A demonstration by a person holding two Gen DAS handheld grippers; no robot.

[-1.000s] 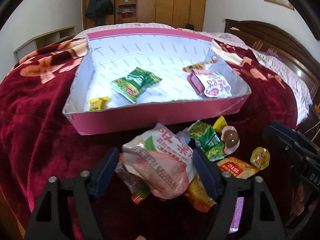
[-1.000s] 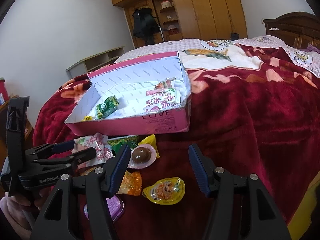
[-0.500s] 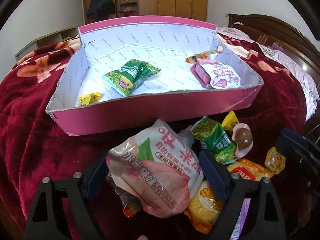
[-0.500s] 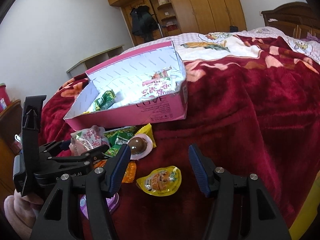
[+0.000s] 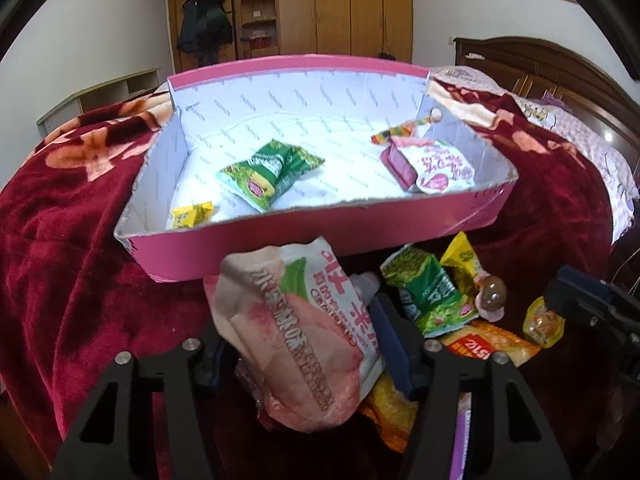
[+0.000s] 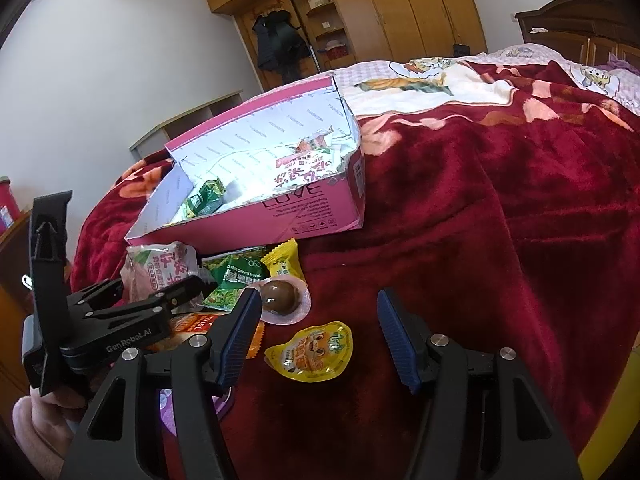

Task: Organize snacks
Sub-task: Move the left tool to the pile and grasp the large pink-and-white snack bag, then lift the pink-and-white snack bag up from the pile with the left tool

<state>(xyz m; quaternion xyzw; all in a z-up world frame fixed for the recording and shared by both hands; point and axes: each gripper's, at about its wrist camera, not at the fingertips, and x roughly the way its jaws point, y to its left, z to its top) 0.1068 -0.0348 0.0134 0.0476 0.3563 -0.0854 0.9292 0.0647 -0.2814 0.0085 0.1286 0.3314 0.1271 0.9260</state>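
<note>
We saw the left gripper (image 5: 304, 344) with its jaws closing around the pink peach pouch (image 5: 296, 340); the pouch sat between the blue pads (image 5: 390, 344), bulging up past them, and the pads looked to be pressing its sides. Just ahead of that gripper stood the pink box (image 5: 280, 232) on the red blanket (image 5: 72, 272) of the bed. Inside the box, farther ahead, lay a green packet (image 5: 268, 172), a small yellow packet (image 5: 192, 214) toward the left corner, and a white-and-pink packet (image 5: 436, 166) to the right with a striped candy stick (image 5: 400, 130) beyond it.

To the right of the left gripper we noted the loose pile: a green snack bag (image 5: 428, 296), a yellow wrapper (image 5: 464, 260), a chocolate ball cup (image 5: 492, 298), an orange packet (image 5: 484, 346) and a yellow jelly cup (image 5: 542, 322).

The right gripper (image 6: 320, 332) hung with jaws spread and nothing between them. The yellow jelly cup (image 6: 314, 350) lay on the blanket below the gap, nearer the left finger. The chocolate ball cup (image 6: 282, 300) sat just beside the left fingertip. The left gripper (image 6: 120, 320) showed to its left, the pouch (image 6: 160, 268) at its tip. The box (image 6: 304, 212) was ahead and left of the right gripper.
</note>
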